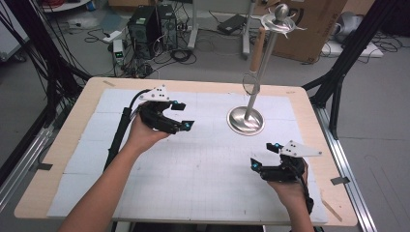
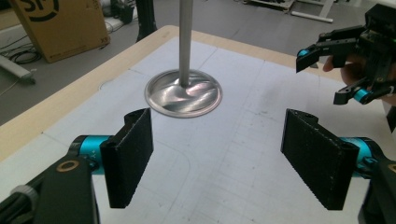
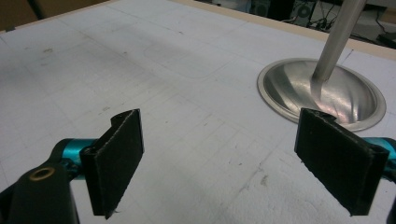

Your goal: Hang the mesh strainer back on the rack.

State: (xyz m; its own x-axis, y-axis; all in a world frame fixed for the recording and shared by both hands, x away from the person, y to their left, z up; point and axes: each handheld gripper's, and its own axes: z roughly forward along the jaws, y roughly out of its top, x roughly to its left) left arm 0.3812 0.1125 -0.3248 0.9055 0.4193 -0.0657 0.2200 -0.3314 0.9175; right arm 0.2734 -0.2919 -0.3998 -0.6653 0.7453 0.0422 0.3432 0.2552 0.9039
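a person's two hands each hold a claw over a white-matted counter (image 1: pixel 203 169), with a metal stand (image 1: pixel 247 118) ahead of them. the left claw (image 1: pixel 183 115) hovers above the mat with its jaws spread wide and nothing between them; in the left gripper view the same left claw (image 2: pixel 219 158) frames bare mat, and the stand (image 2: pixel 183 93) rises just beyond its left jaw, apart from it. the right claw (image 1: pixel 263 155) sits low near the counter's near right corner, jaws likewise wide apart and empty; in the right gripper view the right claw (image 3: pixel 233 158) looks across the mat, the stand's round base (image 3: pixel 322 93) lying just past its right jaw, not touching. the stand's pole runs up from the base to a star-shaped top with a ball (a wooden-handled utensil (image 1: pixel 257 50) hangs from it beside the pole). seen from the left claw, the right claw (image 2: pixel 334 70) shows farther off to the right, well apart from the stand.
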